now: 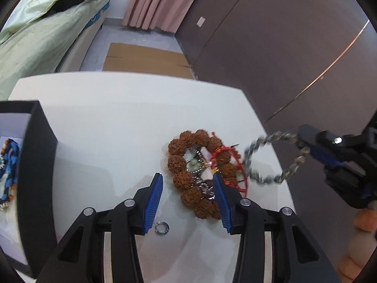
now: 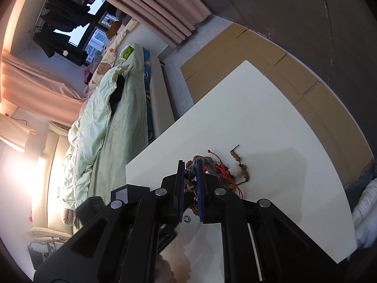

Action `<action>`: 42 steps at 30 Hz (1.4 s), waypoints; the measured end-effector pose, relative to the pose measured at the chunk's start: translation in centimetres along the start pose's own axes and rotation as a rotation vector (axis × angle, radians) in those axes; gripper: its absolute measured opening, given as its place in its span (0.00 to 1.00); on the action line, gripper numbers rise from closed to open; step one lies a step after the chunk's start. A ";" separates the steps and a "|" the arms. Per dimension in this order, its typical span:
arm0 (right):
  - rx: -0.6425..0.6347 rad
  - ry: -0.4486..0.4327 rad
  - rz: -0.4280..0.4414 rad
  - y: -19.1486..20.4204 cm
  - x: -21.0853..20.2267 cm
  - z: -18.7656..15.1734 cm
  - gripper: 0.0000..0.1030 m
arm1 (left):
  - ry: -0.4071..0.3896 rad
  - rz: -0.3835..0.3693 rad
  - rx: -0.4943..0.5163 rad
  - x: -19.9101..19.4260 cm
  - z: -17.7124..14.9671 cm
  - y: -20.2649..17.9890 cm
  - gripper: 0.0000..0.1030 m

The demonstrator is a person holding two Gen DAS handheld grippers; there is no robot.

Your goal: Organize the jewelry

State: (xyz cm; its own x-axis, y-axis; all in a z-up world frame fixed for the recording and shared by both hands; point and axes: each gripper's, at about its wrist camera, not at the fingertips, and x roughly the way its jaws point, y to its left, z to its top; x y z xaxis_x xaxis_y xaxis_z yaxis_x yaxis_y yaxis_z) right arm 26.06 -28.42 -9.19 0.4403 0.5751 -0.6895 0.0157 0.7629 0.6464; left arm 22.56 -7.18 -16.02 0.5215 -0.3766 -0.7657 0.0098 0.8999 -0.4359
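A brown walnut-bead bracelet lies on the white table, ringing a silver watch and a red cord. My left gripper is open just above this pile, its right finger over the bracelet's right side. A small silver ring lies between its fingers, near the base. My right gripper is shut on a grey-bead bracelet, which hangs blurred above the table's right edge; in the right wrist view only a dark bit shows between the pads. A small-bead string with a white flower bead lies beside the pile.
A black box with a white lining stands at the table's left and holds a blue beaded piece. A bed with a green quilt is beyond the table. Flattened cardboard lies on the floor. A dark wall panel is on the right.
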 end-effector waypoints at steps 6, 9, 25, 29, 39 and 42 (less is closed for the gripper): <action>0.029 -0.005 0.000 -0.4 -0.1 0.1 0.10 | -0.025 0.028 -0.002 -0.6 0.1 -0.5 0.19; 0.035 -0.008 -0.001 -0.5 -0.3 0.0 0.10 | -0.066 -0.009 0.002 -2.6 0.4 -0.9 0.18; 0.006 0.005 0.004 1.1 -0.2 -2.4 0.10 | -0.136 -0.034 0.020 -9.1 0.0 -0.4 0.16; 0.001 0.019 0.002 1.5 0.2 -2.9 0.10 | -0.009 0.048 -0.026 -6.6 -1.1 1.4 0.16; -0.007 0.044 0.001 1.8 0.8 -3.7 0.10 | 0.043 0.054 -0.052 -5.0 -1.3 2.6 0.31; -0.011 0.048 0.001 1.9 0.8 -3.7 0.10 | 0.052 0.067 -0.083 -4.1 -0.8 3.4 0.31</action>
State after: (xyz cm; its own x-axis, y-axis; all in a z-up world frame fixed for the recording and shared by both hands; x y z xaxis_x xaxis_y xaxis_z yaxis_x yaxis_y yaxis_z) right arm 23.16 -25.41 -9.73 0.3965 0.5889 -0.7042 0.0051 0.7657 0.6432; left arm 19.76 -2.78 -14.71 0.4734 -0.3292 -0.8170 -0.0956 0.9028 -0.4192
